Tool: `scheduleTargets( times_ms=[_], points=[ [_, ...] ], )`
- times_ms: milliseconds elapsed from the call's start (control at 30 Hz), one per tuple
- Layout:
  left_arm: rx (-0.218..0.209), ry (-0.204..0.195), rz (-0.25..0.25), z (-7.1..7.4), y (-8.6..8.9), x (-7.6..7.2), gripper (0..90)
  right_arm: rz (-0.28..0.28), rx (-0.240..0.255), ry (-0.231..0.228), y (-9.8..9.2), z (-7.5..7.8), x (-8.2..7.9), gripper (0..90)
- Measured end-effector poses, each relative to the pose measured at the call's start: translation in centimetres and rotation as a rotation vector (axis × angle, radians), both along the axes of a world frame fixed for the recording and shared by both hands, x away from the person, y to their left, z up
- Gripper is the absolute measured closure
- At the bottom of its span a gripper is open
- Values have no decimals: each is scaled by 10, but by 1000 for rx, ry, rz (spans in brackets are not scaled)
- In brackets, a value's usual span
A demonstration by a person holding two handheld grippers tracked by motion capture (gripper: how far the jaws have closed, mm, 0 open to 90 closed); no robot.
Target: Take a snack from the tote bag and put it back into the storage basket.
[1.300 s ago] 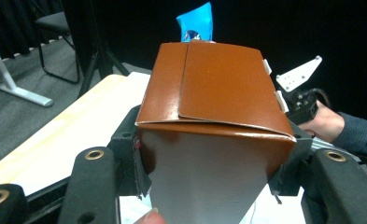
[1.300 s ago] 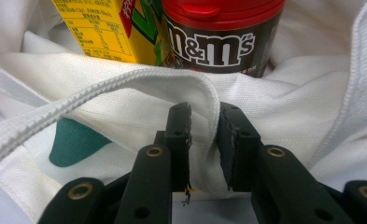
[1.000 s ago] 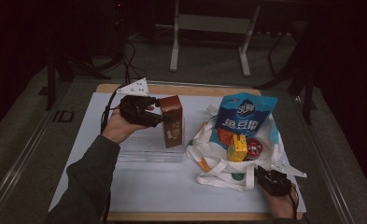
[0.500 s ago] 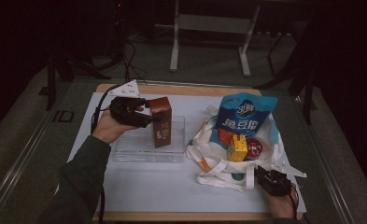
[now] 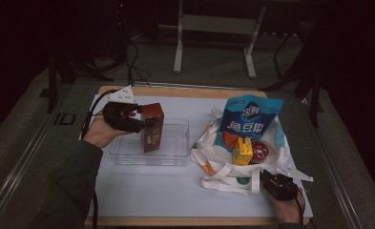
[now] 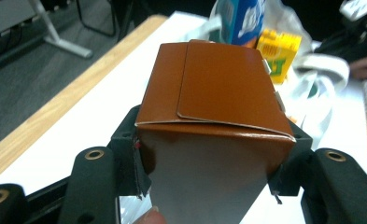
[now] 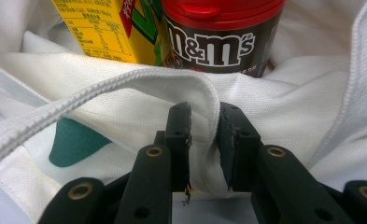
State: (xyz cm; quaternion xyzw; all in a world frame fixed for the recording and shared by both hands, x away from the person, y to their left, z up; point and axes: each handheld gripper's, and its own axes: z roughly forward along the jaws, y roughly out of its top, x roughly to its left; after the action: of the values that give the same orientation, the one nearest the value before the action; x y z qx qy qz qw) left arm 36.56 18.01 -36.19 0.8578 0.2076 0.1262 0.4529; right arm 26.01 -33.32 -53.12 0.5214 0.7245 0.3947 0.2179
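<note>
Our left tool (image 5: 144, 125) is clamped on the brown carton (image 5: 152, 127), one jaw on each side wall just under the folded top, as the left gripper view shows. The carton stands upright over the clear tray (image 5: 175, 157), toward its 9 o'clock end; we cannot tell whether its base touches the tray floor.

We judge the carton light to moderate and fairly stiff, but its walls would dent under a hard squeeze and the glossy skin could slip. The present hold, high on the flat sides, looks sound; lower down would steady it better if it swings.

Our right tool (image 7: 204, 140) has its jaws nearly together on a fold of the white bag (image 7: 125, 107), with the cloth pinched between the pads. The bag lies at 3 o'clock of the tray, on the white bench (image 5: 175, 191). It is soft and limp, so we expect it to sag and drag anything inside; the hem or the strap gives the firmest purchase.

In the bag sit a yellow box (image 5: 244, 151), a red-lidded jar (image 5: 259, 151) and, at 12 o'clock of them, a blue pouch (image 5: 247, 118).

The carton's print is too dim to read from the high view, and its lower half is cut off in the left gripper view. What lies under the pouch is hidden. The bench's far edge fades into dark.
</note>
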Motion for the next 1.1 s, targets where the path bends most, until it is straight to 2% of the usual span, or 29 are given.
scheduleTargets(
  times_ms=[133,367,433,533,567,600,700,867,1100],
  points=[
    [51,11,7,-4,2,0,428,0,0,0,0,0,0,747],
    [106,28,12,-8,4,1,427,0,0,0,0,0,0,747],
    [114,42,6,-10,4,1,427,0,0,0,0,0,0,747],
    [149,69,-18,-15,1,3,427,0,-1,0,0,0,0,748],
    [173,69,-28,-16,-1,3,426,0,0,0,0,0,0,748],
    [173,69,-28,-16,-1,3,426,0,0,0,0,0,0,748],
    [209,82,-39,-22,-8,5,424,-1,0,0,0,0,0,747],
    [195,100,-61,-24,-15,9,414,-1,0,0,0,0,0,747],
    [113,142,-83,-34,-31,17,389,-1,1,0,0,0,0,747]
  ],
)
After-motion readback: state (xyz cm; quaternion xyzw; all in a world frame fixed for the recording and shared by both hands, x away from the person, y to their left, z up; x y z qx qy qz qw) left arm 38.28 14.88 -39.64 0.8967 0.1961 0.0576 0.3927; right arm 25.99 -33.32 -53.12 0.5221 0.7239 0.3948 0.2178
